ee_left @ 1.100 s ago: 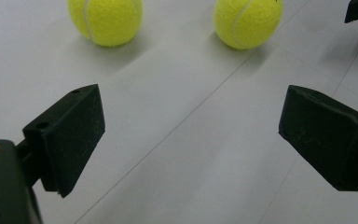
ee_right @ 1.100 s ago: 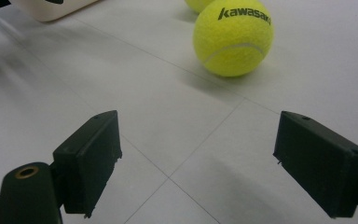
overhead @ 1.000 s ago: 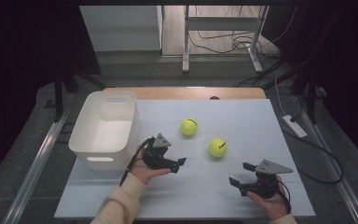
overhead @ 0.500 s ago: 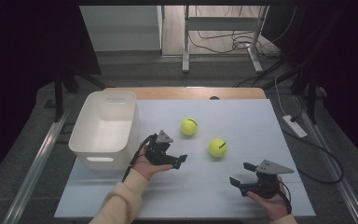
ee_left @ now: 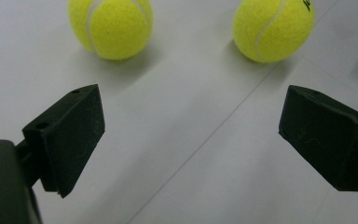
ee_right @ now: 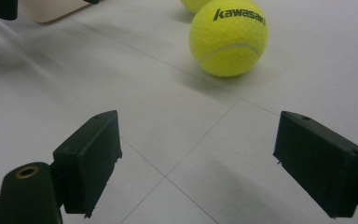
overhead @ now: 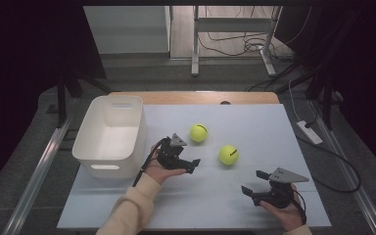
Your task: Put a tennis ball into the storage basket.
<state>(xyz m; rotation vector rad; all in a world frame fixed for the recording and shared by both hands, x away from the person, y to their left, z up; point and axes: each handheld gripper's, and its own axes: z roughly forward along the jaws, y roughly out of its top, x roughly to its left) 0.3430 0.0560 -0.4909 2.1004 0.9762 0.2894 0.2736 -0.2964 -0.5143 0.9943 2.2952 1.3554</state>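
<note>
Two yellow tennis balls lie on the white table top [overhead: 215, 205]: one further back [overhead: 198, 132] and one nearer and to the right [overhead: 228, 154]. My left gripper [overhead: 188, 157], held in a hand beside the white bin [overhead: 92, 147], is open and points at both balls. In the left gripper view the gripper [ee_left: 191, 112] holds nothing, with the far ball [ee_left: 110, 28] and the near ball [ee_left: 273, 29] ahead. My right gripper [overhead: 253, 181] is open near the front right. In its own view the gripper [ee_right: 196, 135] faces the near ball [ee_right: 228, 39], printed "kawasaki".
The bin has nothing in it and stands along the table's left side. A wooden strip [overhead: 196, 97] borders the table's far edge. A power strip [overhead: 309, 132] and cables lie on the floor to the right. The bin's corner [ee_right: 56, 11] shows in the right gripper view.
My left gripper has moved a little forward and to the right, toward the balls. The right gripper and both balls have stayed put.
</note>
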